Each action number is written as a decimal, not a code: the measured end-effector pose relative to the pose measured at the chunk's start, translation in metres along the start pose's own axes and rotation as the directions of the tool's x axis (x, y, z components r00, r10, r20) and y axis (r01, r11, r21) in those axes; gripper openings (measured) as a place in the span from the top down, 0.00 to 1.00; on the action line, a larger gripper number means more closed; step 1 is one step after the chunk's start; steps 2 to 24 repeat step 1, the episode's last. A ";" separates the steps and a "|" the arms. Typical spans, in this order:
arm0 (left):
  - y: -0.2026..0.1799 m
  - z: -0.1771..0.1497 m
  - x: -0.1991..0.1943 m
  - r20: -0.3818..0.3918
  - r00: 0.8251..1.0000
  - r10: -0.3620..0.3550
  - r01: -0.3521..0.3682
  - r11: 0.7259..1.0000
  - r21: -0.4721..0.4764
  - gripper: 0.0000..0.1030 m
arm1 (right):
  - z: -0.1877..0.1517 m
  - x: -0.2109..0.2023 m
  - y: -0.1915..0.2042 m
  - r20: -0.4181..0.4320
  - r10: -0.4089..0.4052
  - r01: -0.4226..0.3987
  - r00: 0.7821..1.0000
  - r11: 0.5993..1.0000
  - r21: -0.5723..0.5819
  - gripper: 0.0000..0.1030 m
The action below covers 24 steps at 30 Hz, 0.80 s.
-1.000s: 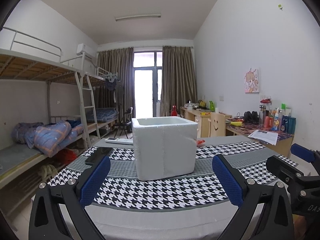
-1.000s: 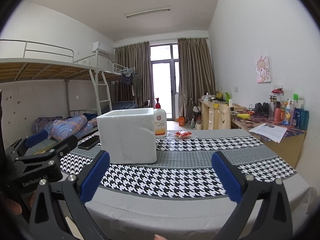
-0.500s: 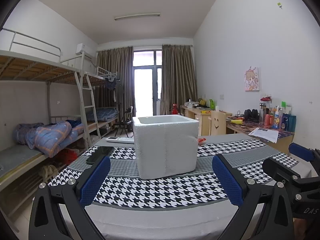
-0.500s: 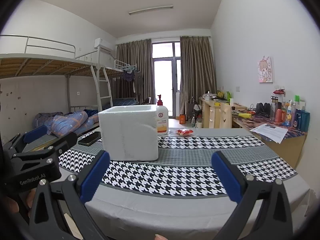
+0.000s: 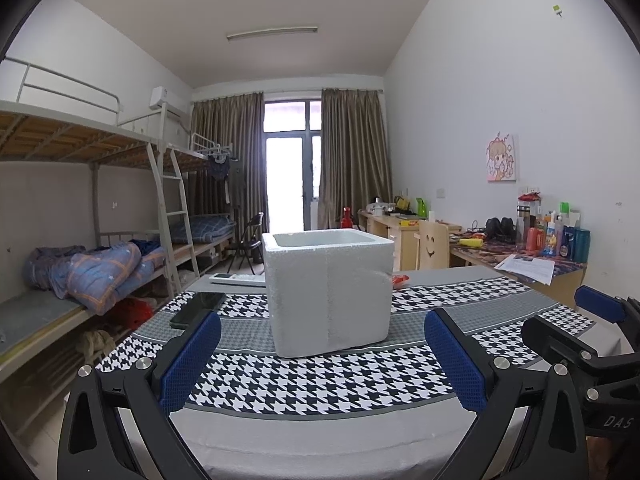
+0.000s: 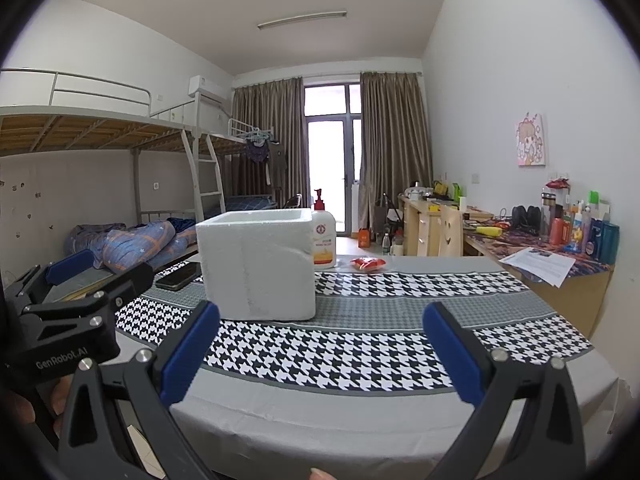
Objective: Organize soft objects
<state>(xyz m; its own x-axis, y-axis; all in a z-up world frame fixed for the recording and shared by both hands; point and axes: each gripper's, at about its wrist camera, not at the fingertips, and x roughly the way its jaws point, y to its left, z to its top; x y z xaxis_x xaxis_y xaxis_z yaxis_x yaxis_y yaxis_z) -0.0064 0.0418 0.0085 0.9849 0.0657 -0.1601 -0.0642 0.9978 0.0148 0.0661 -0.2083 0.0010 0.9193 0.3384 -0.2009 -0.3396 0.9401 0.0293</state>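
A white foam box stands open-topped on the table with the houndstooth cloth; it also shows in the right wrist view. A small red soft packet lies behind the box to the right, partly hidden in the left wrist view. My left gripper is open and empty, in front of the box near the table's front edge. My right gripper is open and empty, to the right of the left one, which shows at the left edge.
A black phone and a white remote lie left of the box. A pump bottle stands behind it. Bunk beds with bedding are on the left, cluttered desks on the right.
Both grippers have dropped and drawn back slightly, so the box sits a little higher in both views. Both jaws stay open and empty.
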 end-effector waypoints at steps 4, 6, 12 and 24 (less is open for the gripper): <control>0.000 0.000 0.001 -0.002 1.000 0.001 -0.001 1.000 0.000 0.01 | 0.000 0.000 0.000 -0.001 0.000 0.000 1.000 1.000 0.000 0.00; 0.000 0.000 0.001 -0.002 1.000 0.001 -0.001 1.000 0.000 0.01 | 0.000 0.000 0.000 -0.001 0.000 0.000 1.000 1.000 0.000 0.00; 0.000 0.000 0.001 -0.002 1.000 0.001 -0.001 1.000 0.000 0.01 | 0.000 0.000 0.000 -0.001 0.000 0.000 1.000 1.000 0.000 0.00; 0.000 0.000 0.001 -0.002 1.000 0.001 -0.001 1.000 0.000 0.01 | 0.000 0.000 0.000 -0.001 0.000 0.000 1.000 1.000 0.000 0.00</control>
